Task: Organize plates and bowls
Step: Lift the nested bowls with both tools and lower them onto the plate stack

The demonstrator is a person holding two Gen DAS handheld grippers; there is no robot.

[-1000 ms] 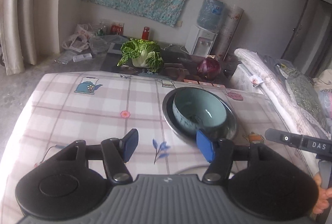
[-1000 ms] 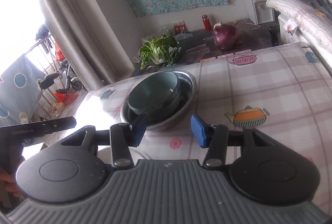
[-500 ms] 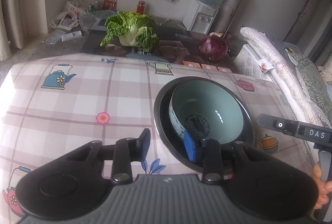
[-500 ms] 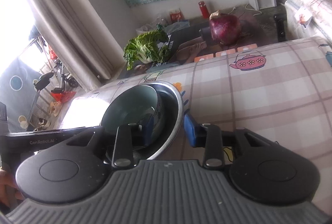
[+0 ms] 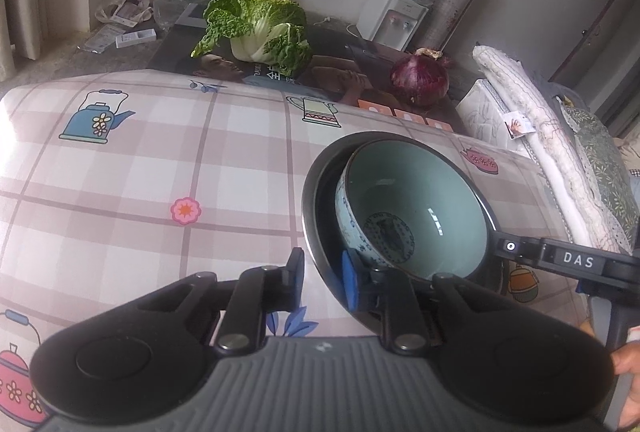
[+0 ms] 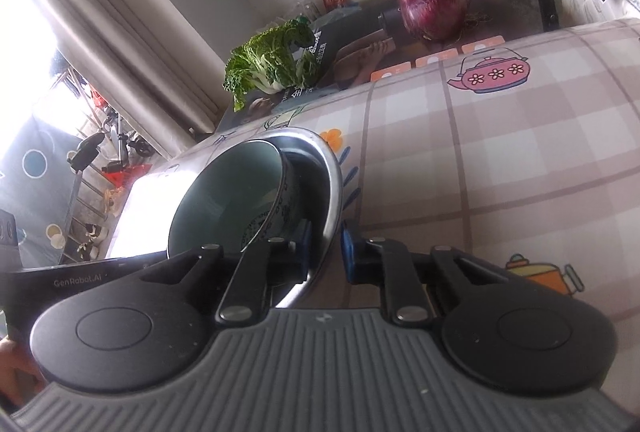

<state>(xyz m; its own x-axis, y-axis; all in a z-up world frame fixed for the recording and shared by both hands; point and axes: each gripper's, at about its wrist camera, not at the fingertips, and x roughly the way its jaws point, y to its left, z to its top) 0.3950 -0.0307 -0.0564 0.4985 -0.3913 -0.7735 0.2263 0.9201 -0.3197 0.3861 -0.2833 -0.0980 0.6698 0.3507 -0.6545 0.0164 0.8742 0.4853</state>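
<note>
Left wrist view: left hand-held gripper (image 5: pixel 322 278) at the near rim of the metal basin (image 5: pixel 310 216), jaws just closed in, one blue pad outside the rim and one inside, pinching the basin wall. Teal bowl (image 5: pixel 416 208) nested inside the basin, leaning toward its left side. Right hand-held gripper (image 5: pixel 560 260) visible across the basin at its right rim. Checked surface (image 5: pixel 160 172) with teapot prints underneath. Cabbage (image 5: pixel 260 28) and red onion (image 5: pixel 420 80) beyond the far edge, water dispenser (image 5: pixel 394 18) by the wall.

Right wrist view: right hand-held gripper (image 6: pixel 325 248) likewise just drawn closed, pads either side of the basin's rim, pinching it. Bowl (image 6: pixel 228 200) tilted within, left hand-held gripper's body (image 6: pixel 80 278) at lower left.
</note>
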